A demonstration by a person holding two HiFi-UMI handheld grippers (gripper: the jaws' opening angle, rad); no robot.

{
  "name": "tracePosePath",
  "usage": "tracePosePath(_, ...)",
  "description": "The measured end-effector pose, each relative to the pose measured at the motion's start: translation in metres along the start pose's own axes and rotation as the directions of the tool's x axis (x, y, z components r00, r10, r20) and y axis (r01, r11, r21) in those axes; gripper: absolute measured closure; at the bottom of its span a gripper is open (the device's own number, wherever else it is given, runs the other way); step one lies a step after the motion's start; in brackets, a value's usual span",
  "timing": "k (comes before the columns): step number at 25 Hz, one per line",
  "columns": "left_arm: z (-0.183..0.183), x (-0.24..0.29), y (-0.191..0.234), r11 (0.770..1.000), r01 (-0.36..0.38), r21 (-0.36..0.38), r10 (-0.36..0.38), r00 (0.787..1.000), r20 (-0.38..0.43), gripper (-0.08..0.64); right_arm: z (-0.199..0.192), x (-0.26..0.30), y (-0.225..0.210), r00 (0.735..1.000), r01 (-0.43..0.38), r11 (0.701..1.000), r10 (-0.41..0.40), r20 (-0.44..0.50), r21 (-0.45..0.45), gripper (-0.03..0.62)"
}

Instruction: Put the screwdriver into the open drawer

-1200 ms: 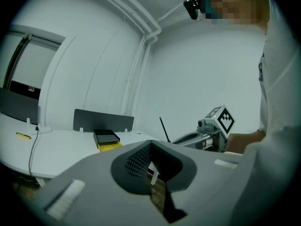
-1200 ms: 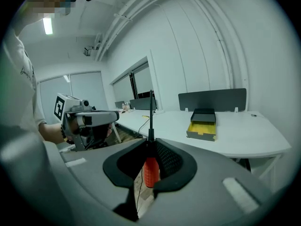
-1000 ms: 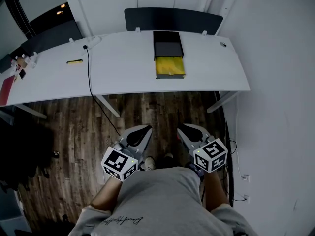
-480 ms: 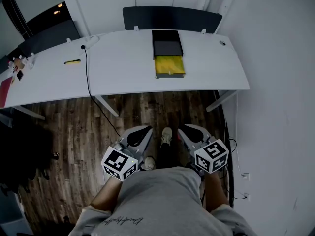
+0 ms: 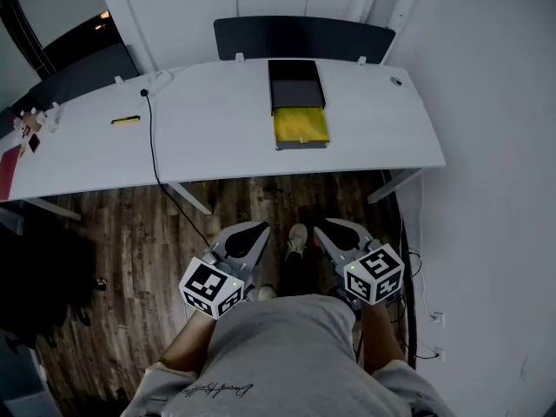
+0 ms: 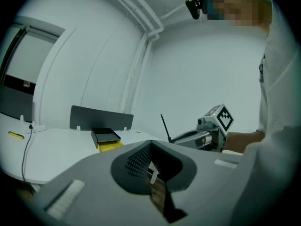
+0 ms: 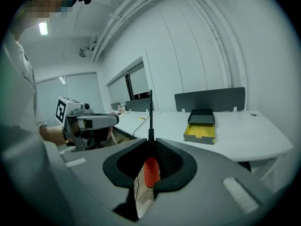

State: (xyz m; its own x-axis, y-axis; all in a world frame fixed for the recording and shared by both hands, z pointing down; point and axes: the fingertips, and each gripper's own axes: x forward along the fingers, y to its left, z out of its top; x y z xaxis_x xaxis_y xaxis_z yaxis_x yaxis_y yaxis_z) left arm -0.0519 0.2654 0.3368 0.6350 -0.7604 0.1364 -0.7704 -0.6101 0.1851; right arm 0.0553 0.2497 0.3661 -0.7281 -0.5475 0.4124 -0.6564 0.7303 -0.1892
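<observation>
My right gripper (image 7: 150,143) is shut on the screwdriver: its red handle (image 7: 151,171) sits between the jaws and the thin black shaft (image 7: 150,114) sticks out past the tips. In the head view the right gripper (image 5: 325,227) hangs low over the floor, well short of the desk. The left gripper (image 5: 253,229) is beside it, shut with nothing held (image 6: 150,144). The black drawer unit (image 5: 294,83) stands on the white desk (image 5: 217,129), its yellow drawer (image 5: 301,126) pulled open toward me. The open drawer (image 7: 200,131) is far ahead of the jaws.
A black cable (image 5: 154,142) runs across the desk and down to the wooden floor (image 5: 130,233). A small yellow item (image 5: 125,120) lies at the desk's left, with clutter (image 5: 26,129) at its far left end. A dark panel (image 5: 304,35) backs the desk. A white wall (image 5: 486,146) is close on the right.
My foot has come forward between the grippers, and the desk sits slightly lower and nearer in the head view. Both grippers keep their pose and stay shut.
</observation>
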Motion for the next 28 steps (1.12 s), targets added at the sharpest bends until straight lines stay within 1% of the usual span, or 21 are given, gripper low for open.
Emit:
tracePosePath(6, 0.003, 0.030, 0.023, 1.000, -0.004, -0.005, 0.004, 1.000, -0.012, 0.560, 0.009, 0.022, -0.027, 1.000, -0.011, 1.000, 0.011, -0.006, 0.009, 0.518)
tracePosePath(18, 0.015, 0.092, 0.065, 1.000, -0.023, -0.013, 0.022, 0.999, -0.032, 0.560, 0.039, 0.063, -0.084, 0.999, -0.045, 0.999, 0.045, -0.016, 0.008, 0.518)
tracePosePath(28, 0.029, 0.149, 0.092, 0.999, -0.026, -0.021, 0.025, 0.999, -0.045, 0.560, 0.064, 0.085, -0.136, 0.998, -0.061, 0.998, 0.061, -0.029, 0.015, 0.518)
